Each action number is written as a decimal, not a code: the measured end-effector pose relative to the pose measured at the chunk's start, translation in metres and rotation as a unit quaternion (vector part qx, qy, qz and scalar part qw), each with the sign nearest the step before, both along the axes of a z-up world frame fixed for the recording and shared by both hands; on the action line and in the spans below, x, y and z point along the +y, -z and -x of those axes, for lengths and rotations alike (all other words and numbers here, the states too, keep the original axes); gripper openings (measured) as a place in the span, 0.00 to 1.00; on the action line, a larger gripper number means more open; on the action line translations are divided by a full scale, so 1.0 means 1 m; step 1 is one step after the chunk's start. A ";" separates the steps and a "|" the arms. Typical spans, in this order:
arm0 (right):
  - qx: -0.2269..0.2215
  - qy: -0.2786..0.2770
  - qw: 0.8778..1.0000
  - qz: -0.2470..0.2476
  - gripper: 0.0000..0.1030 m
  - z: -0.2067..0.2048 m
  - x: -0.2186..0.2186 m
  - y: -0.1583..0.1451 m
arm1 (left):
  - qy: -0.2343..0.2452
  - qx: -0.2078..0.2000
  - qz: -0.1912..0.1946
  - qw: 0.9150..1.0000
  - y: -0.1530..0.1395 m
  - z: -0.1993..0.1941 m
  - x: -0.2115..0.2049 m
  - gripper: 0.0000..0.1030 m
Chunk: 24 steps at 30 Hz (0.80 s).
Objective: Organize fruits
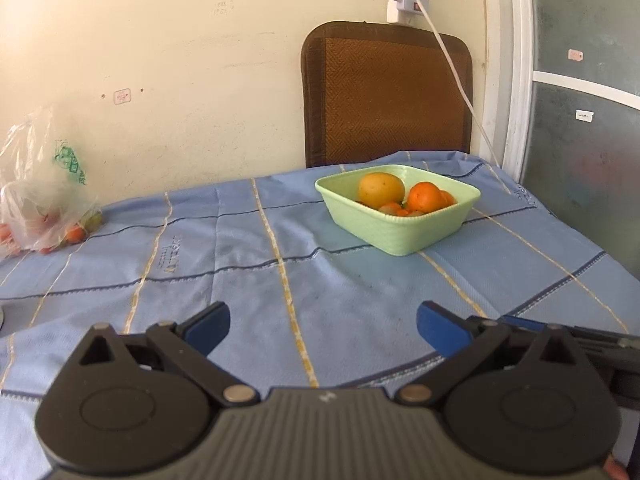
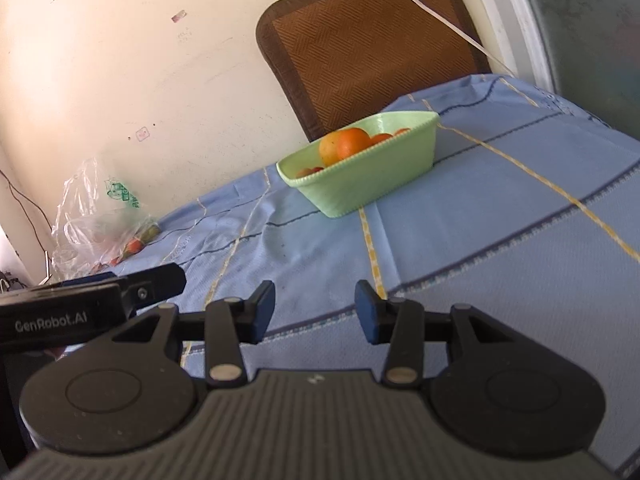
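A pale green bowl (image 1: 404, 232) stands on the blue tablecloth (image 1: 248, 264) and holds a yellow-orange fruit (image 1: 380, 190), an orange (image 1: 426, 197) and smaller fruits. In the right wrist view the same bowl (image 2: 372, 176) sits ahead with its oranges (image 2: 348, 144). My left gripper (image 1: 323, 330) hangs open wide above bare cloth, nothing between its blue pads. My right gripper (image 2: 315, 312) is open too, partway, and empty. A clear plastic bag (image 1: 44, 204) with more small fruits lies at the far left by the wall, and the right wrist view shows this bag (image 2: 100, 224) as well.
A brown woven chair back (image 1: 386, 92) stands behind the table against the cream wall, with a white cable (image 1: 452, 60) hanging across it. A grey door panel (image 1: 584, 100) is at the right. The other gripper's body (image 2: 80, 300) juts in at the left of the right wrist view.
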State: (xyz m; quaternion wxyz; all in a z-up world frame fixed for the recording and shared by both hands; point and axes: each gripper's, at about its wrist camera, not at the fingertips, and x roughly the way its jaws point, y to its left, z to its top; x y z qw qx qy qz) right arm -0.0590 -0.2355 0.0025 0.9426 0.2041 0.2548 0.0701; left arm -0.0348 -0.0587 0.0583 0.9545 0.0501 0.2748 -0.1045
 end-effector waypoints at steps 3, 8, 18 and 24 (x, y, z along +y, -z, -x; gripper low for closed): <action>0.006 0.010 1.000 0.003 0.46 0.007 0.000 0.001 | -0.011 -0.004 -0.008 1.000 0.003 0.009 0.002 1.00; 0.009 0.028 1.000 -0.001 0.54 0.013 -0.002 0.000 | -0.024 0.002 -0.013 1.000 0.008 0.017 0.008 1.00; 0.007 0.027 1.000 0.000 0.55 0.016 0.002 -0.005 | -0.050 -0.001 -0.067 0.996 0.011 0.027 0.008 1.00; 0.004 0.028 1.000 -0.002 0.56 0.017 0.003 -0.007 | -0.061 0.000 -0.058 0.996 0.007 0.026 0.018 1.00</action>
